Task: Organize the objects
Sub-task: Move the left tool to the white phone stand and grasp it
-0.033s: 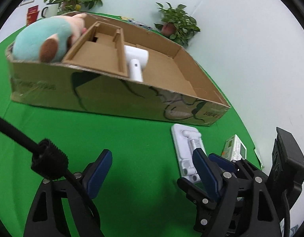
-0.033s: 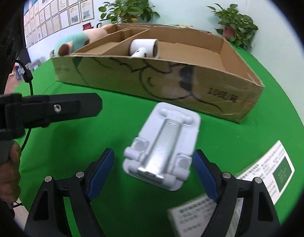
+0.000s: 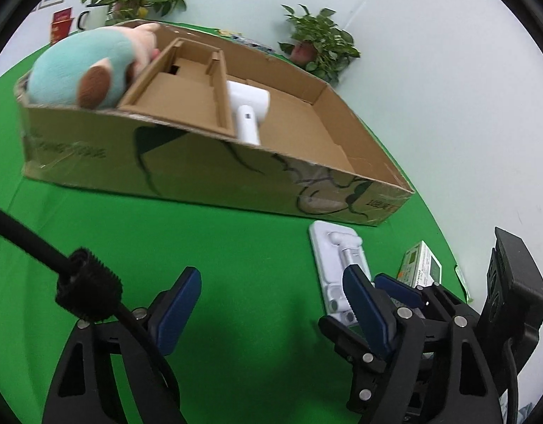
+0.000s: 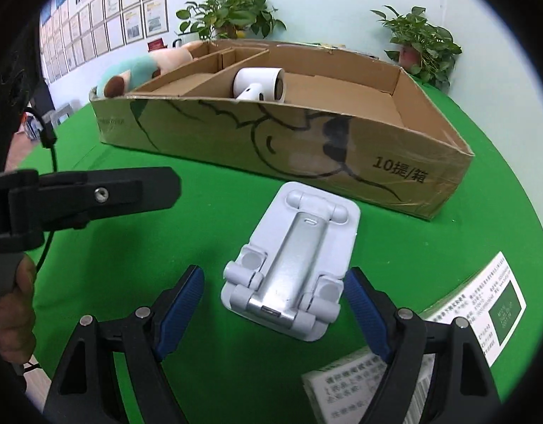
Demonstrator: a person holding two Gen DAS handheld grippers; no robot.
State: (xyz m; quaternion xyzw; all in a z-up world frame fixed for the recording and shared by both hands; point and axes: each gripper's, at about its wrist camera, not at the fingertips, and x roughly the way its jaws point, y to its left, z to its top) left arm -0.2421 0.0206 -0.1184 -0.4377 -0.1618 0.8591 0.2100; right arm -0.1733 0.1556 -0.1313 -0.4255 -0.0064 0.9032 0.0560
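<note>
A white folding phone stand (image 4: 292, 265) lies flat on the green table, in front of a long cardboard box (image 4: 306, 152). My right gripper (image 4: 275, 304) is open with its blue pads on either side of the stand's near end, not touching it. The stand also shows in the left wrist view (image 3: 338, 265). My left gripper (image 3: 271, 307) is open and empty over bare cloth, left of the stand. The box (image 3: 201, 166) holds a white hair dryer (image 3: 248, 109) and a teal plush toy (image 3: 84, 70) at its left end.
A green and white medicine box (image 4: 483, 304) lies at the right, and another printed box (image 4: 345, 381) lies under my right finger. Potted plants (image 4: 419, 46) stand behind the cardboard box. The table's edge curves close on the right.
</note>
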